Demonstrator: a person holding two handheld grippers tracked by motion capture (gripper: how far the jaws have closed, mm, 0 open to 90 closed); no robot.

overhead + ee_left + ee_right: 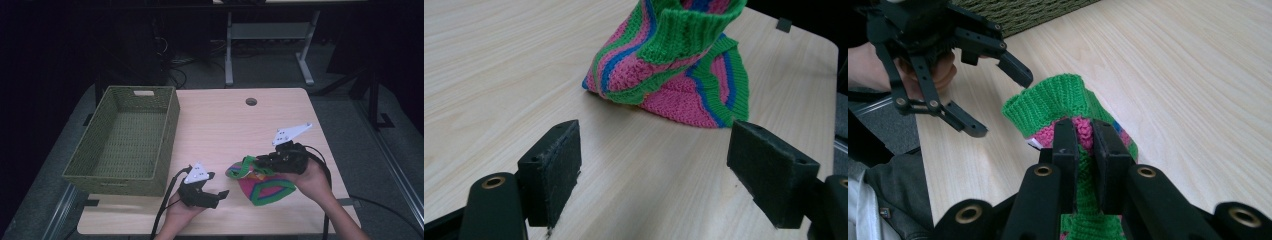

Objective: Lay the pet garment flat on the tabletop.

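On table: hat (264,187) lifted, not in basket (125,140).
Right gripper (1084,131): clamped on hat.
Left gripper (654,165): jaws apart.

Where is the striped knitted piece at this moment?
In the high view the knitted piece lies on the table near its front right, its green cuff pinched by the right gripper, with the open left gripper just left.

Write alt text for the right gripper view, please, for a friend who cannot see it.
Two black tongs pinch a striped knitted cloth of green and pink, lifting its green ribbed edge above a pale wooden table. At upper left, a hand holds a second pair of tongs, open, just short of the cloth. A woven green basket sits behind.
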